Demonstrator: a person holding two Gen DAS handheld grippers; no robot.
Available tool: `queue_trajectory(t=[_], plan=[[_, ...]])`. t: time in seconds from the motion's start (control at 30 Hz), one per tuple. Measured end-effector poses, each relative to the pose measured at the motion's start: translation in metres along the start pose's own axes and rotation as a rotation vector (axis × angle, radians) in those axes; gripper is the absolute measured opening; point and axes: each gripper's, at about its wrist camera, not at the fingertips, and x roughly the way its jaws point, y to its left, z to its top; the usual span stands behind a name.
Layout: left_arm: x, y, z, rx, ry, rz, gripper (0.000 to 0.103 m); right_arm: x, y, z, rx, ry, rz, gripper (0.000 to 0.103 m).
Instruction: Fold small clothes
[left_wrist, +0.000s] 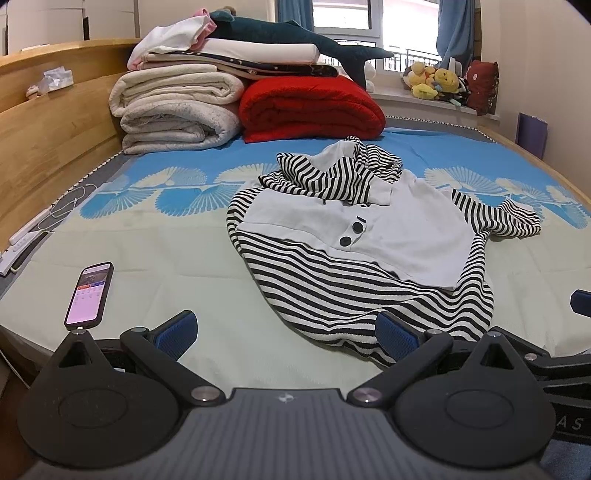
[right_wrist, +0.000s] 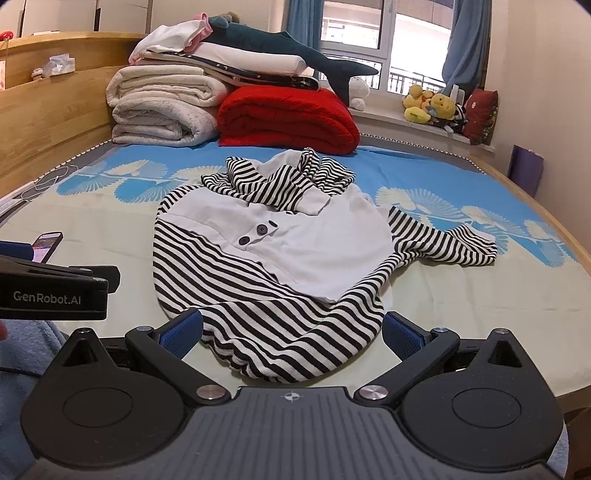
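A small black-and-white striped top with a plain white chest panel (left_wrist: 406, 236) and two dark buttons lies crumpled on the bed, one sleeve spread out to the right. It also shows in the right wrist view (right_wrist: 314, 251). My left gripper (left_wrist: 288, 338) is open and empty, just short of the hem's left part. My right gripper (right_wrist: 291, 334) is open and empty, its fingers either side of the near hem without touching it. The left gripper's body (right_wrist: 55, 291) shows at the left of the right wrist view.
A phone (left_wrist: 89, 293) lies on the bed at the near left. Folded cream blankets (left_wrist: 177, 110), a red blanket (left_wrist: 310, 109) and a plush shark (left_wrist: 295, 37) are stacked at the far end. Wooden headboard (left_wrist: 55, 122) at left. Plush toys (left_wrist: 436, 83) on the windowsill.
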Motion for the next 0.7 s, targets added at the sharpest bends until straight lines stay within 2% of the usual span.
queue_trajectory(t=[0.7], plan=[[-0.0023,-0.0010,-0.0003,-0.004,-0.007,-0.007,0.103,-0.0001,0.0018,0.0020,0.002,0.003,0.006,0.102]])
